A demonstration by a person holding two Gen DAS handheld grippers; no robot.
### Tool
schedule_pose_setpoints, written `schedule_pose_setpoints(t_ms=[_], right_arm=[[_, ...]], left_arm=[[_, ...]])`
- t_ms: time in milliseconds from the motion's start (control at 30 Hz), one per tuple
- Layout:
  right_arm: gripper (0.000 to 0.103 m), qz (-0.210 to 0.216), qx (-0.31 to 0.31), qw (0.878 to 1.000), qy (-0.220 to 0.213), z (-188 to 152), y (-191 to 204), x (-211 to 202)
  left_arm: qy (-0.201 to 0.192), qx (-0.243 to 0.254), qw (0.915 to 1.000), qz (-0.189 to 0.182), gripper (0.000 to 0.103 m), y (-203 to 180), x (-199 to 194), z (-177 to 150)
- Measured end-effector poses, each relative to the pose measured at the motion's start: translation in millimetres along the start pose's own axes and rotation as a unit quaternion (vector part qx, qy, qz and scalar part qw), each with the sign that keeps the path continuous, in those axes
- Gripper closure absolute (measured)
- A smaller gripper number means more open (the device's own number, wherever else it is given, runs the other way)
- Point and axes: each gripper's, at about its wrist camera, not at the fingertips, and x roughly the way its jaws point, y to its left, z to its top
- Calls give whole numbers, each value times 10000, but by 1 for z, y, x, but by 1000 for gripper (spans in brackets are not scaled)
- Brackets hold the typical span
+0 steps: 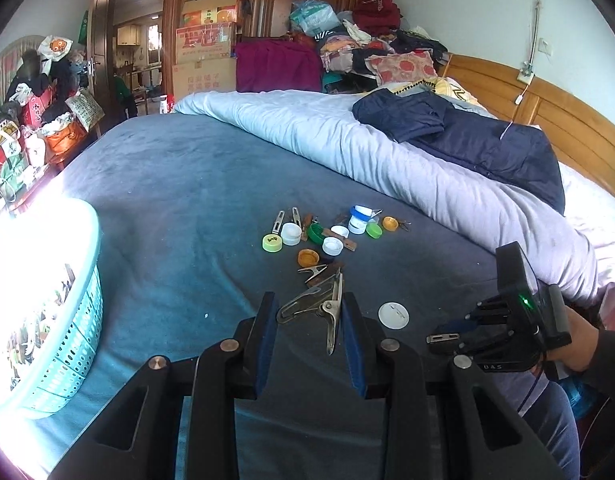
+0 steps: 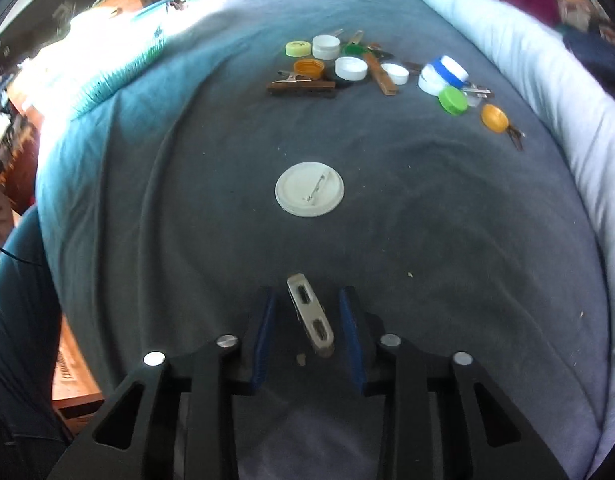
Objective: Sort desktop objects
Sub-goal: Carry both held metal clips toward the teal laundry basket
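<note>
Left gripper (image 1: 309, 312) is pinching a metal clip (image 1: 319, 308) between its blue pads, the clip hanging clear above the blue bed sheet (image 1: 179, 200). At the sheet's left edge stands a pale turquoise basket (image 1: 67, 344), washed out by glare, its contents unreadable; it is judged the likely drop point. Toward the middle of the sheet lies the unsorted pile (image 1: 327, 236) of bottle caps, wooden pegs and metal clips, with a white round lid (image 1: 393, 315) apart from it, nearer the front edge. Right gripper (image 2: 307, 312) points steeply down at the sheet near the front edge with a small metal clip (image 2: 310, 316) between its pads; in the wrist view a gap shows on both sides, though the jaws read as drawn nearly together, so a firm pinch is not confirmed. Recommended practice: confirm pad contact on the flat sides before lifting, raise straight up, and carry the left clip fully over the basket rim before release.
</note>
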Motion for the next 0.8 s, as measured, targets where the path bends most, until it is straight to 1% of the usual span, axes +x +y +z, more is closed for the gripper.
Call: schedule_pose_setpoints(t_ms=[100,167,267,333,433,567,633,700,800], right_arm=[[90,-230,-196,9995,24,0,10,-2],[90,-341,-317,9989,47,2,14,-7],[90,-404,-300,9987,-25,18,10,-22],[90,-429,-253,9985,-214,39,9,-41],[90,-330,-125,9974,-629,69,11,-71],[90,-170,27,9938,-1100,113,19,-99],[90,-85,66,9911,-1326,133,30,-112],[90,-34,74,9885,-1509,148,40,-121],[90,197,149,9846,-1732,174,54,-131]], left_arm=[[-43,57,9999,111,71,0,-3,1],[-81,111,9995,286,71,2,-4,2],[-129,41,9985,535,71,9,-6,5],[-176,36,9964,833,71,14,-8,7],[-231,-29,9933,1132,71,24,-12,11],[-402,-153,9894,1389,71,42,-26,14],[-484,-174,9861,1582,71,51,-33,16],[-584,-210,9834,1707,71,61,-42,18],[-722,-260,9787,1903,71,77,-55,22]])
